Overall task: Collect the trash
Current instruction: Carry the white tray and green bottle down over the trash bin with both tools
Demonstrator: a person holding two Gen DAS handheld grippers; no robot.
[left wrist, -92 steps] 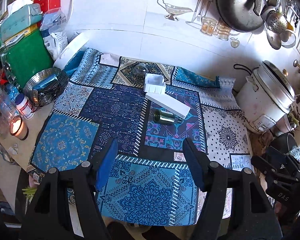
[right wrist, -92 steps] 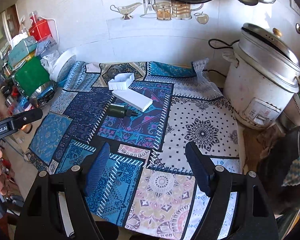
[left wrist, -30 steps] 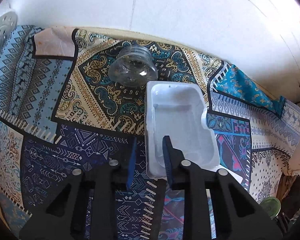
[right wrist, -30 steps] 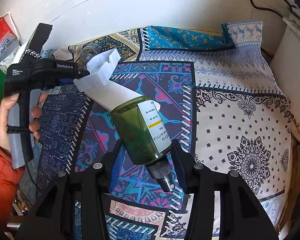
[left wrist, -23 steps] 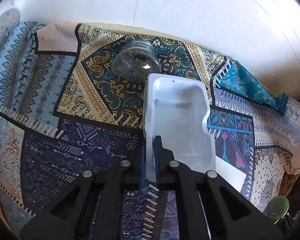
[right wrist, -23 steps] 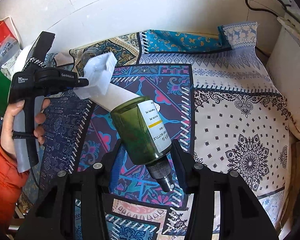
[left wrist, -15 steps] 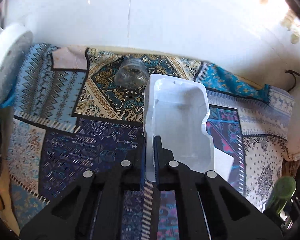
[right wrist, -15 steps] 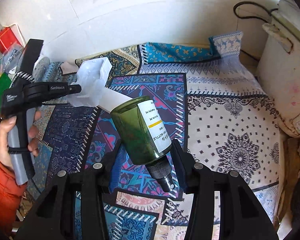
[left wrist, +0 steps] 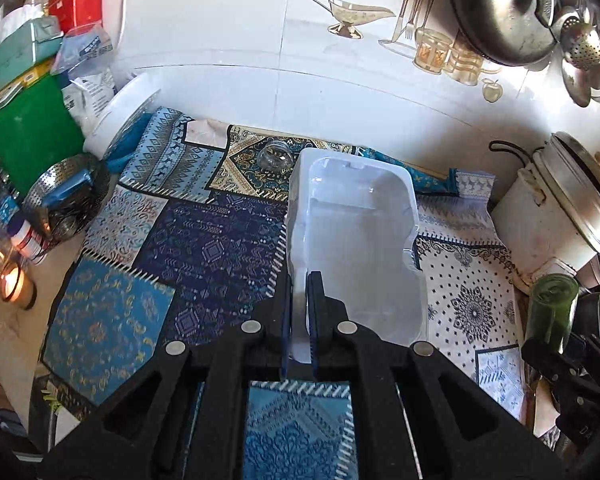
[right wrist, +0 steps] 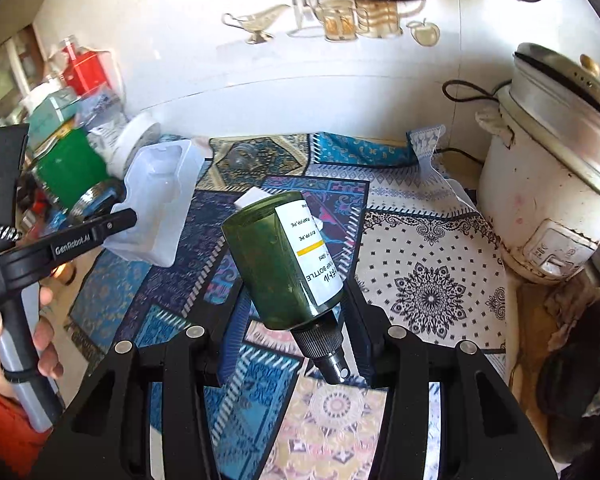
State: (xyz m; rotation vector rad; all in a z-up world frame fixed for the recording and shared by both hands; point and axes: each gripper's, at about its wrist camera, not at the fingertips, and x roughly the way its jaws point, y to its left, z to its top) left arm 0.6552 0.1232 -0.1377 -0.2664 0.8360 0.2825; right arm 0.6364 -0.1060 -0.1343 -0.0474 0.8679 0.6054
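My left gripper (left wrist: 299,312) is shut on the near rim of a clear white plastic tray (left wrist: 356,236), held in the air above the patterned cloth (left wrist: 204,248). The same tray (right wrist: 156,204) shows at the left of the right wrist view, pinched by the left gripper (right wrist: 128,216). My right gripper (right wrist: 296,312) is shut on a dark green bottle (right wrist: 284,256) with a white label, its black neck pointing toward the camera. That bottle (left wrist: 550,308) appears at the right edge of the left wrist view. A small glass jar (left wrist: 275,157) lies on the cloth near the wall. A white box (right wrist: 250,197) peeks out behind the bottle.
A rice cooker (right wrist: 560,168) stands at the right with its cord. Boxes, bags, a green container (left wrist: 28,140) and a metal steamer basket (left wrist: 60,200) crowd the left side, with a lit candle (left wrist: 14,286) by the cloth's left edge. Pans and ladles hang on the tiled wall.
The left gripper closed on the tray's rim and lifted it up and back from the cloth. The right gripper rose and drew back with the green bottle still in it.
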